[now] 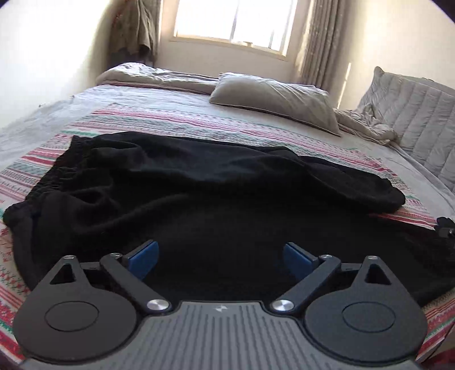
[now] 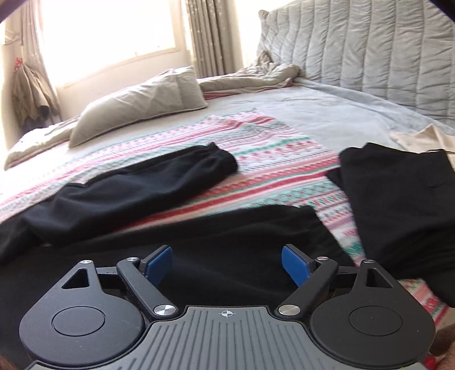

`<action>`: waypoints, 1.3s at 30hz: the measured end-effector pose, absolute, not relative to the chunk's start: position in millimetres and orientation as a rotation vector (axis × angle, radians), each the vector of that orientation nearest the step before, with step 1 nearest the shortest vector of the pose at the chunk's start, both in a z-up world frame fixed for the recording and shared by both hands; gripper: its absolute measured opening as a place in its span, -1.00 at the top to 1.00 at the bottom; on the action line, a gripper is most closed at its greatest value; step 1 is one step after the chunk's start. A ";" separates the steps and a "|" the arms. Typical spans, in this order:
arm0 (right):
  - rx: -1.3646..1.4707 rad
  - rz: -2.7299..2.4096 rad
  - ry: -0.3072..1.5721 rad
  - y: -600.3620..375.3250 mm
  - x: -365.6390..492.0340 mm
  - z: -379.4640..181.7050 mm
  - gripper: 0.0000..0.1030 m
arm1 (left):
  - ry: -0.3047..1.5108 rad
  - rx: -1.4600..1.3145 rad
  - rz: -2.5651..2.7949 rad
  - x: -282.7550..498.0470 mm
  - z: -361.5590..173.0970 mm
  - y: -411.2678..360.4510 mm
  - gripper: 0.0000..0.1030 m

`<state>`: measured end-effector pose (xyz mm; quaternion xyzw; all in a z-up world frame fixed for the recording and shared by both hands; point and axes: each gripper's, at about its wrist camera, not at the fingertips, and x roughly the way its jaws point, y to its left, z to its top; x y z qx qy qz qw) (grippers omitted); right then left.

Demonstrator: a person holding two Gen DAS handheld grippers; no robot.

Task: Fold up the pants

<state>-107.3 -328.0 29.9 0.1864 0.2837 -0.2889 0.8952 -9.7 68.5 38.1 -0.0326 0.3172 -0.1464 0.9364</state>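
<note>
Sunlit window (image 1: 231,21) behind bed (image 1: 170,99)

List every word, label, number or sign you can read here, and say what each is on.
No readable words or numbers anywhere.
Left gripper: a small pale bow-tie-like mark on its grey ribbed body, no letters.
Right gripper: a small crosshair symbol on its grey ribbed body, no letters.
Black pants, striped blanket, pillow: no print or tags showing.

one pants (image 1: 199,182); one pillow (image 1: 273,99); two curtains (image 1: 318,37)
</note>
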 end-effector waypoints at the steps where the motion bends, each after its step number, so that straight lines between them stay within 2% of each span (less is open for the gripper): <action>1: 0.405 -0.591 0.586 -329.1 -102.0 33.1 -0.71 | 0.651 -0.055 -0.309 -3.3 38.9 60.3 -1.00; 6: 0.498 -0.561 0.560 -345.5 -74.6 43.7 -0.83 | 0.637 0.043 -0.344 17.0 48.2 23.5 -1.00; 15: 0.582 -0.555 0.567 -392.8 -37.0 18.6 -0.83 | 0.656 0.174 -0.468 64.4 62.4 -55.4 -1.00; 26: 0.816 -0.492 0.464 -458.5 -24.2 -13.3 -0.79 | 0.644 0.293 -0.720 141.4 65.3 -200.9 -1.00; 32: 0.843 -0.491 0.462 -475.1 -11.2 -31.1 -0.41 | 0.598 0.397 -0.869 192.4 43.8 -281.0 -1.00; 36: 0.862 -0.476 0.434 -484.8 -5.5 -34.2 -0.19 | 0.657 0.384 -0.929 230.1 24.7 -323.3 -1.00; 39: 0.843 -0.474 0.449 -486.2 3.0 -42.1 0.05 | 0.708 0.366 -0.958 248.3 8.2 -343.6 -0.87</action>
